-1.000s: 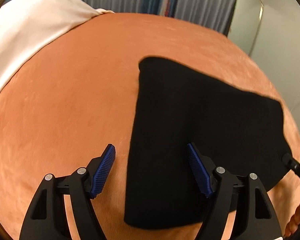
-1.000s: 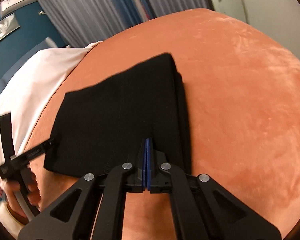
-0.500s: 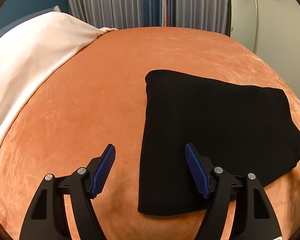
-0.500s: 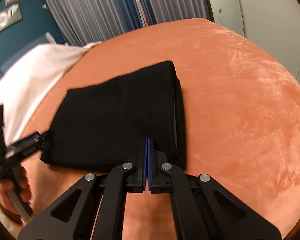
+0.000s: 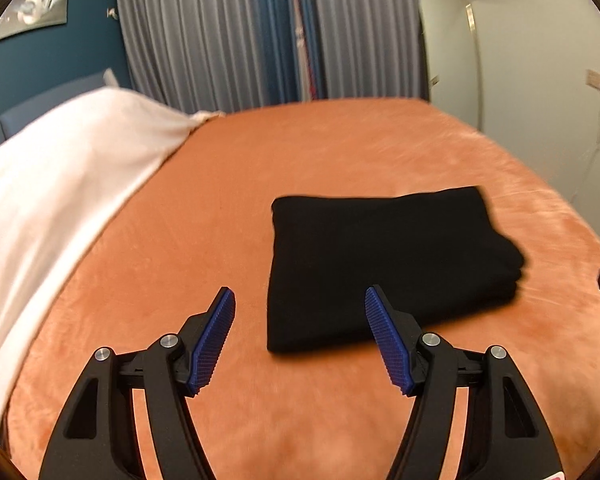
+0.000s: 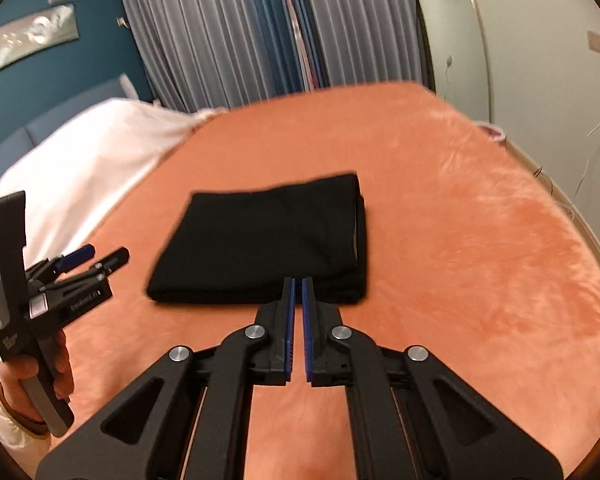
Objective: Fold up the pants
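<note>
Left wrist view: left tongs (image 5: 299, 334) spread wide, nothing between them, held above the bed (image 5: 228, 184) w/ blue pads (image 5: 216, 340) clear of the cloth. Pants (image 5: 380, 264) lie as a compact black rectangle on the orange bedspread, ahead & slightly right of the tongs, stacked layers showing at the right edge. Vs 1 s ago: the near edge of the pants sat between the fingers then; now it sits further off & the whole bundle is in frame, so the left tongs have backed up & tilted toward the room. White pillow (image 5: 60, 184) at left, curtains (image 5: 268, 32) behind. A sliver of the other tool shows at far right edge.

Right wrist view: right tongs (image 6: 296, 320) nearly pressed together, only a thin slit between pads, nothing pinched. 1 s ago the pads were fully shut & right over the near hem; now they've cracked apart a bit & the tips sit just at the near edge of the pants (image 6: 268, 240), whether touching I can't tell. Left tongs (image 6: 96, 260) visible at left, gripped by the person's hand (image 6: 56, 376), well clear of the cloth.

Meaning, imo: both tools have let go & are pulling back, pants look fully folded, no loose leg or flap sticking out. Task reads as basically done; at most a quick pat to square the edges.
</note>
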Motion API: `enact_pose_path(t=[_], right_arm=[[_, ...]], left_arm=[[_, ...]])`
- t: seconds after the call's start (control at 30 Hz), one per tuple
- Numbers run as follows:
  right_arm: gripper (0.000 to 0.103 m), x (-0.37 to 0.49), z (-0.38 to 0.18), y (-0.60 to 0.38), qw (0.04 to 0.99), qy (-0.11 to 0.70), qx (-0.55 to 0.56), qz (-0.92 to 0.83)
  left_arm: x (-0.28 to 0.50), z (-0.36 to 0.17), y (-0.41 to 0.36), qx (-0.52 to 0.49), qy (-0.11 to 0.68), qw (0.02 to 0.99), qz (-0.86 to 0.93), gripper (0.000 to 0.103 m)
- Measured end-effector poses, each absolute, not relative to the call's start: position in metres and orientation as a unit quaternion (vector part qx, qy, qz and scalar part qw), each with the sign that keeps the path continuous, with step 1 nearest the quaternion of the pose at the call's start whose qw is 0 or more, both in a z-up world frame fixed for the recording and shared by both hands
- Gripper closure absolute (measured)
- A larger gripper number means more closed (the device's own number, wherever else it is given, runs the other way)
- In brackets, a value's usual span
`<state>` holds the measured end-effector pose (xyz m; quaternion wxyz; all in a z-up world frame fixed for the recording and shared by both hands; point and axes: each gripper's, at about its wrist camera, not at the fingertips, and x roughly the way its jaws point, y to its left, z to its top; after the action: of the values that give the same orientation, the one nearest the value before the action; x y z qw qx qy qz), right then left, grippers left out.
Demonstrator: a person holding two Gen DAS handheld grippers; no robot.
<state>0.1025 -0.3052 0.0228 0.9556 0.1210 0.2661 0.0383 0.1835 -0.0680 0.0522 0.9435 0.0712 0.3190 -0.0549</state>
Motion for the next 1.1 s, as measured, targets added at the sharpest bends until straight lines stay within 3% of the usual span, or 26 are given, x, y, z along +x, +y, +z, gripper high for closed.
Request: enact_pose_path(t=[0.2, 0.27, 0.47, 0.57, 1.1], right_arm=[[0.099, 0.035, 0.034, -0.291, 0.968, 0.220, 0.116, 0.020], [0.099, 0.024, 0.030, -0.287, 0.968, 0.219, 0.122, 0.025], [0.078, 0.022, 0.017, -0.282, 0.970, 0.211, 0.123, 0.009], [0.078, 0.027, 0.010, -0.277, 0.970, 0.216, 0.112, 0.003], [0.075, 0.036, -0.005, -0.251, 0.968, 0.239, 0.075, 0.009]], left_arm=[[0.103, 0.078, -0.062, 0.073, 0.311, 0.946, -0.060, 0.034], [0.085, 0.077, -0.057, 0.068, 0.312, 0.946, -0.060, 0.016], [0.054, 0.048, -0.043, 0.041, 0.284, 0.957, -0.030, 0.016], [0.065, 0.031, -0.042, 0.045, 0.318, 0.946, -0.051, 0.016], [0.066, 0.015, -0.048, 0.065, 0.323, 0.943, -0.046, 0.016]])
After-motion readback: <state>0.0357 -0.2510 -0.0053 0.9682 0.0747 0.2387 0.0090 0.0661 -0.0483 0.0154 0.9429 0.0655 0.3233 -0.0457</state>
